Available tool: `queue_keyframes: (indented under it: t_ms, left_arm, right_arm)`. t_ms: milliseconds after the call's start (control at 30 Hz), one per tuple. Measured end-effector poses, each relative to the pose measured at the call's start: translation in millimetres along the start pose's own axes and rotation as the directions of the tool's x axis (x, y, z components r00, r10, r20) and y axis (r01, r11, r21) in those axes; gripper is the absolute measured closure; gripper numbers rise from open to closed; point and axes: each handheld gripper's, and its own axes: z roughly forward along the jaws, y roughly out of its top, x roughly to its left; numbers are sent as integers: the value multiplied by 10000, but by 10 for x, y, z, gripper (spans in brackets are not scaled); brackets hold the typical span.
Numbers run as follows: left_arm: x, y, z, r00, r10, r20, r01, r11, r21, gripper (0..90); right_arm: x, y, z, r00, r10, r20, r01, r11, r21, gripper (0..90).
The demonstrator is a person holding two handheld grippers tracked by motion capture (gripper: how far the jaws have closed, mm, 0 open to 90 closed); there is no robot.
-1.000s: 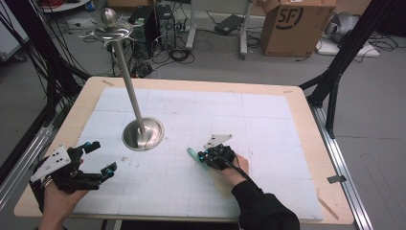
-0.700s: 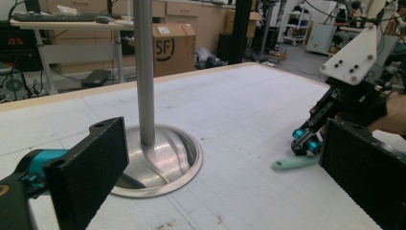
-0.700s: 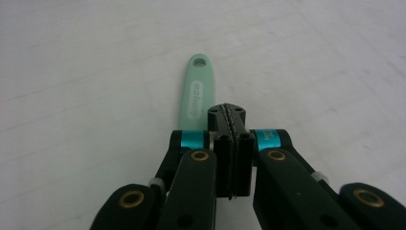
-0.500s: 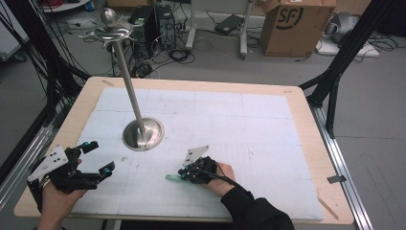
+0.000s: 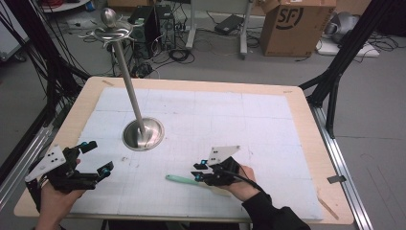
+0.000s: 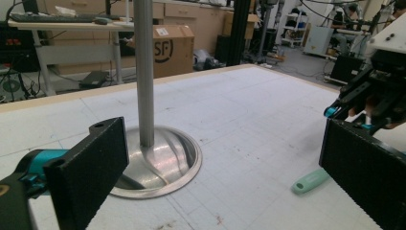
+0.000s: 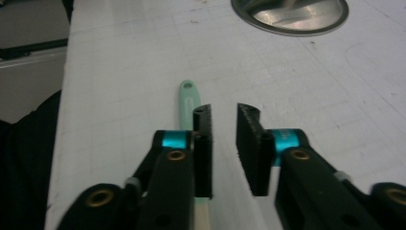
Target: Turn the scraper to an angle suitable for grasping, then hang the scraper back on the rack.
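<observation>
So the thing in play is a long, slim utensil lying flat on the white gridded mat, near the front edge of the table. It has a mint-green handle, rounded at the end with a small hanging hole, easy to spot in the right gripper view. The other end looks pale, cream or wood coloured, but that part sits mostly under the gripper and it's a bit blurry, so I can't say what kind of head it has. In the left gripper view the green tip pokes out beside the right-hand jaw.

The right gripper hangs just over the utensil's middle, with the hand behind it. Its jaws have just been opening and now stand a little apart with nothing between them; the green handle runs under the left jaw rather than in the gap, so it's not gripped.

The left gripper sits well off to the left near the table's front corner, jaws wide apart and holding nothing.

Between them and further back stands a shiny metal stand: a round dished base, a tall thin pole, and a knob on top.
</observation>
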Motion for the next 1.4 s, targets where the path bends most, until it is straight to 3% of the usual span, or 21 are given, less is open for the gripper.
queue_keyframes:
  t_ms: [67,100,133,200,233,300,400,600,900,933,1000,1167,1300,1400]
  left_arm:
    - [3,6,0,10000,32,11,-32,10000,10,35]
    - [6,7,1,10000,38,16,-38,10000,12,35]
    - [9,7,2,10000,29,17,-29,10000,14,35]
    - [12,0,0,10000,18,-1,-18,10000,17,35]
    - [12,-2,-1,10000,-8,0,8,10000,24,35]
    - [13,-4,-2,10000,-15,-9,15,10000,37,35]
    - [7,1,1,10000,-9,7,9,10000,1,35]
    - [12,4,-4,10000,-23,13,23,10000,0,35]
    - [1,14,-20,10000,-35,30,35,10000,-59,35]
    - [4,14,-19,10000,-18,38,18,10000,-35,35]
    - [10,15,-11,10000,-45,44,45,10000,-49,35]
    - [15,19,21,9999,-37,116,37,10000,-46,35]
    - [3,10,46,9999,-51,157,51,10000,21,35]
    - [-2,13,58,9998,-8,204,7,10000,26,35]
  right_arm:
    - [8,-57,-132,9998,173,23,-172,9997,-186,517]
    - [8,-57,-132,9998,173,23,-172,9997,-186,517]
    - [2,-93,-218,9989,469,-43,-470,9984,-304,386]
    - [10,-129,-313,9992,400,-85,-402,9990,-204,301]
    - [10,-129,-313,9992,400,-85,-402,9990,-204,301]
    - [31,-153,-361,9990,451,-37,-451,9990,54,149]
    - [65,-164,-396,9994,238,236,-244,9993,283,1]
    - [37,-143,-366,9985,257,483,-277,9988,416,1]
    - [12,-45,-146,9996,95,-278,-64,9940,1087,2]
    - [13,-9,-85,9999,-17,-149,38,9899,1415,2]
    - [11,2,-62,9998,-145,-139,164,9885,1505,2]
    - [-8,54,78,9965,-59,-839,251,9729,2298,2]
    - [-52,65,163,9971,-92,-754,304,9580,2850,42]
    - [-66,65,218,9984,-219,-513,386,9348,3529,105]
